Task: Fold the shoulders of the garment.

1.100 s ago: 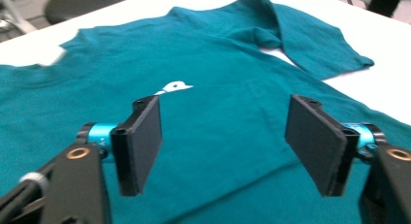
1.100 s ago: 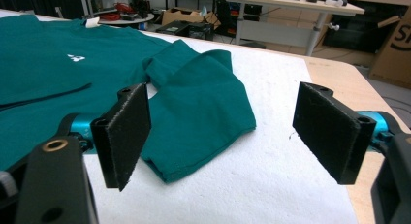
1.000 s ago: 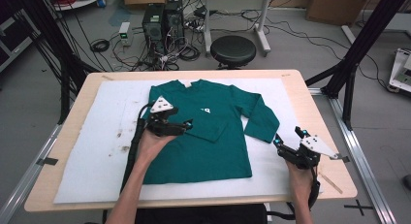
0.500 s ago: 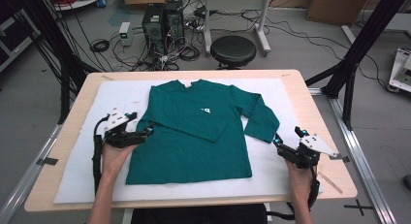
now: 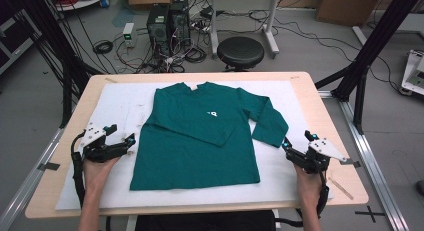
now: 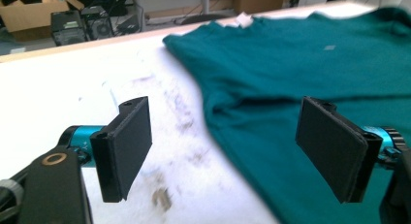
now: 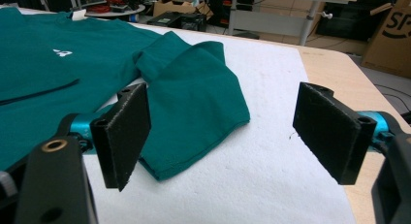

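- Green shirt (image 5: 200, 136) lies flat at the middle of the frame on a white mat (image 5: 120, 98); one sleeve is folded across the chest, the other sleeve (image 5: 267, 118) angles out at right of centre.
- Left gripper (image 5: 122, 141), lower left, jaws spread, just off the shirt's edge.
- Right gripper (image 5: 295, 146), lower right, jaws spread, near the loose cuff.
- Step, as I judge: folding, between grasps. Next move likely calls for pinching that cuff and carrying it across the chest.

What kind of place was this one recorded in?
Probably a lab or workshop: black desktop computer towers amid tangled cables on the floor, a black metal frame rig and cardboard boxes surround the wooden table.
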`<state>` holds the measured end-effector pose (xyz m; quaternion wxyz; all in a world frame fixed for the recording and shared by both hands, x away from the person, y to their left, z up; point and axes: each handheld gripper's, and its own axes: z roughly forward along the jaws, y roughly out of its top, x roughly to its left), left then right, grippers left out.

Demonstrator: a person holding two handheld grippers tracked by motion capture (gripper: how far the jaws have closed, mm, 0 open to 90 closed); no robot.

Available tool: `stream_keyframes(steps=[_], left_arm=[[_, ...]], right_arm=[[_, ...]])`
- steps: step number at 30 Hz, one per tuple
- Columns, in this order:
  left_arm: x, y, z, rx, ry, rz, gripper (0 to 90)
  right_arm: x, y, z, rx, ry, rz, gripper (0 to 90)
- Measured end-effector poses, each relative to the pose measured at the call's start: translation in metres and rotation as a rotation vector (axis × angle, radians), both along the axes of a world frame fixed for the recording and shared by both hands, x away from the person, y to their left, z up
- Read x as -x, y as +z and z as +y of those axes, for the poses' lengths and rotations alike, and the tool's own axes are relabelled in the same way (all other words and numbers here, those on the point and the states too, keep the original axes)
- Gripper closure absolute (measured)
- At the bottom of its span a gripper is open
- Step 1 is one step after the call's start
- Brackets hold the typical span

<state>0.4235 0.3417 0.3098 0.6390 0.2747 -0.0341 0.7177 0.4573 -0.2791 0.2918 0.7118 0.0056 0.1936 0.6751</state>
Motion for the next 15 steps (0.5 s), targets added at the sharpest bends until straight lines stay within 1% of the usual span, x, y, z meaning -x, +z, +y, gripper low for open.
stream_keyframes(steps=[3,5,7,8,10,12,13,15], left_arm=[[-0.005,-0.002,0.005,0.014,0.001,0.0,20.7],[-0.006,-0.002,0.008,0.019,-0.012,-0.004,20.7],[-0.009,-0.002,0.012,0.035,-0.024,-0.01,20.9],[-0.009,-0.002,0.013,0.037,-0.04,-0.006,20.9],[-0.009,-0.002,0.015,0.037,-0.049,-0.009,21.0],[-0.01,-0.004,0.014,0.037,-0.05,-0.024,21.3],[-0.01,-0.004,0.014,0.036,-0.046,-0.028,21.7],[-0.01,-0.004,0.014,0.039,-0.045,-0.026,21.8]], right_arm=[[0.0,0.0,0.0,-0.001,-0.01,0.0,21.6],[0.0,0.001,0.001,-0.004,-0.016,0.002,21.6],[0.0,0.001,0.001,-0.003,-0.009,0.009,21.6],[0.0,0.001,0.0,0.0,-0.012,0.007,21.6],[0.0,0.001,0.0,0.004,-0.012,0.008,21.6],[0.0,0.002,0.0,0.02,-0.011,0.012,22.4],[0.0,0.002,0.0,0.026,-0.01,0.013,26.2],[0.001,0.002,0.001,0.047,-0.016,0.022,26.8]])
